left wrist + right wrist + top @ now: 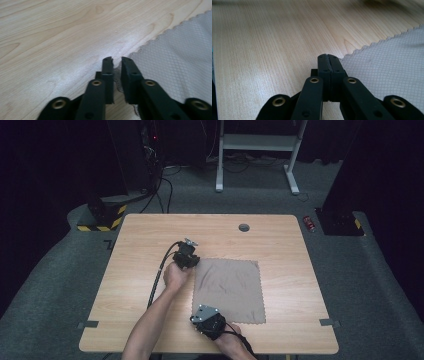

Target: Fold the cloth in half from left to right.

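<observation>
A grey-brown cloth (230, 290) with scalloped edges lies flat on the wooden table (150, 245), right of centre. My left gripper (193, 262) is at the cloth's far left corner. In the left gripper view its jaws (117, 60) are pinched on the corner of the cloth (175, 62), with a thin strip of fabric showing between them. My right gripper (198, 319) is at the cloth's near left corner. In the right gripper view its jaws (328, 56) are pressed together where the edge of the cloth (392, 62) runs into them.
A round cable hole (244, 227) sits near the table's far edge. Tape marks (90, 324) lie by the front corners. On the carpet beyond stand a white frame (255, 142), a yellow-black striped base (102, 217) and a red can (310, 223).
</observation>
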`<state>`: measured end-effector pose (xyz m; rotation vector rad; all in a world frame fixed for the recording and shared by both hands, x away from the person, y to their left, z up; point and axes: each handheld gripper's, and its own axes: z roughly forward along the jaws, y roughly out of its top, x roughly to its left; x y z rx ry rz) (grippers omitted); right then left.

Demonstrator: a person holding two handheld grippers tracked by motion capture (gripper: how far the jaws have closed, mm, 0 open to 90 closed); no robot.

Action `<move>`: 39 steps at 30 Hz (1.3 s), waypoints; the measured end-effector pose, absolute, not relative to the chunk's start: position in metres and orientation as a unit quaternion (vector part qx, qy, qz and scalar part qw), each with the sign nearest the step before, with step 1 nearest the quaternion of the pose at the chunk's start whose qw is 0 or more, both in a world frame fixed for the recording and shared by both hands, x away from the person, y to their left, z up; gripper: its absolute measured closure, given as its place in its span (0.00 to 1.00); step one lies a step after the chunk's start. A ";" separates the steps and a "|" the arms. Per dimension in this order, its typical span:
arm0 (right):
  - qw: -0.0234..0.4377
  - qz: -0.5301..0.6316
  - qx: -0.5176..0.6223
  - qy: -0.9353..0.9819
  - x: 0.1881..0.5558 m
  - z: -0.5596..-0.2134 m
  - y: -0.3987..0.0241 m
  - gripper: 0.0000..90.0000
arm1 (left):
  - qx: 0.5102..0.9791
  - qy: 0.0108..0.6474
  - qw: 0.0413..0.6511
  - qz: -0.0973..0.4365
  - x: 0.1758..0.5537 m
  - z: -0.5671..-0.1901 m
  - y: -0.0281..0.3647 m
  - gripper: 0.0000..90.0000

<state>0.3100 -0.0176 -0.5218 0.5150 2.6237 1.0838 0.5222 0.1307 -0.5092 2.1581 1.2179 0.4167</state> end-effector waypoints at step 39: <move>0.091 0.414 0.150 0.893 0.316 -0.493 0.037 1.00 | 0.777 0.510 0.338 0.151 0.516 -0.475 0.223 1.00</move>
